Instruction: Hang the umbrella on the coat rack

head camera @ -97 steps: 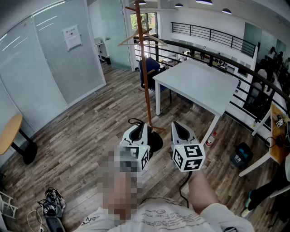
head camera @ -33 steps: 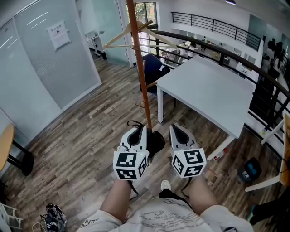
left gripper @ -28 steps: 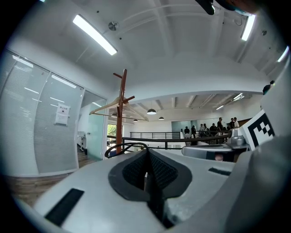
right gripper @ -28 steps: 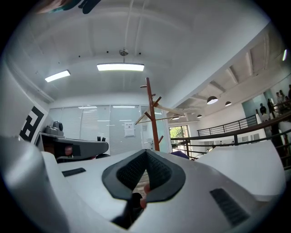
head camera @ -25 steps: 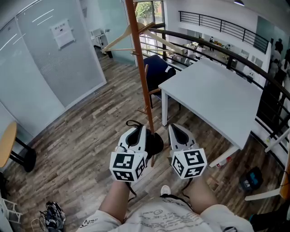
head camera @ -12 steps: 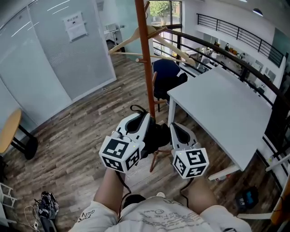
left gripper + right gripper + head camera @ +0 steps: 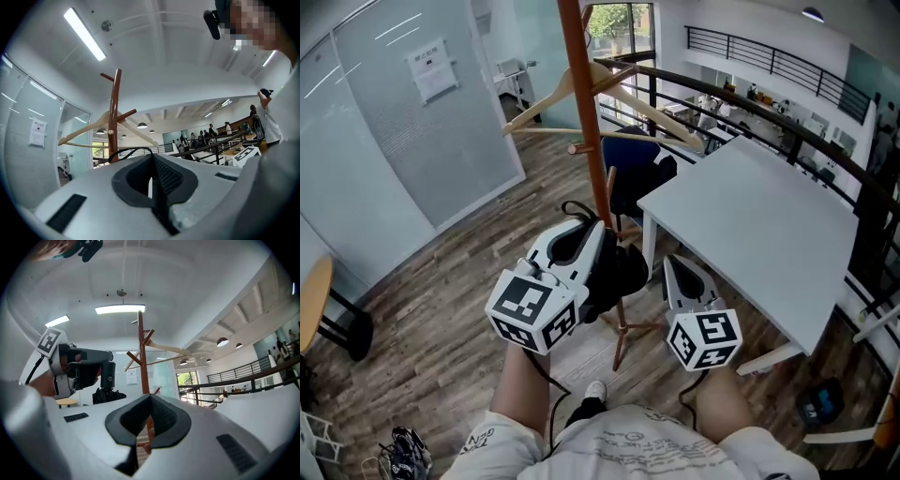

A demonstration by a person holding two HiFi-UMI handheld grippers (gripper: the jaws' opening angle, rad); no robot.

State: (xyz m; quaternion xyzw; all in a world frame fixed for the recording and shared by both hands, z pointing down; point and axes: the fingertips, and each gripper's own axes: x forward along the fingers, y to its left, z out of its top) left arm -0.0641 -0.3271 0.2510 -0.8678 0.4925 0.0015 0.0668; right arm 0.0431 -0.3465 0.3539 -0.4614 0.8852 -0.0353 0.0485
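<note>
A brown wooden coat rack (image 7: 586, 122) stands just ahead, with a wooden hanger (image 7: 609, 84) across its pegs. My left gripper (image 7: 598, 246) is raised close beside the pole and shut on the black folded umbrella (image 7: 626, 272), whose strap loop (image 7: 577, 208) curls up by the fingertips. From the right gripper view, the umbrella (image 7: 108, 394) hangs from its handle (image 7: 108, 373) in the left gripper (image 7: 101, 373), left of the rack pole (image 7: 142, 357). The left gripper view looks up at the rack (image 7: 114, 117) and its pegs. My right gripper (image 7: 677, 269) sits lower, shut and holding nothing.
A white table (image 7: 769, 225) stands right of the rack, with a dark blue chair (image 7: 633, 169) behind the pole. The rack's feet (image 7: 623, 333) spread on the wood floor below my grippers. A glass wall (image 7: 403, 122) runs at the left; a black railing (image 7: 769, 103) lies beyond.
I have come closer to the rack. My left gripper has risen with the umbrella toward the pole, while the right gripper stayed low.
</note>
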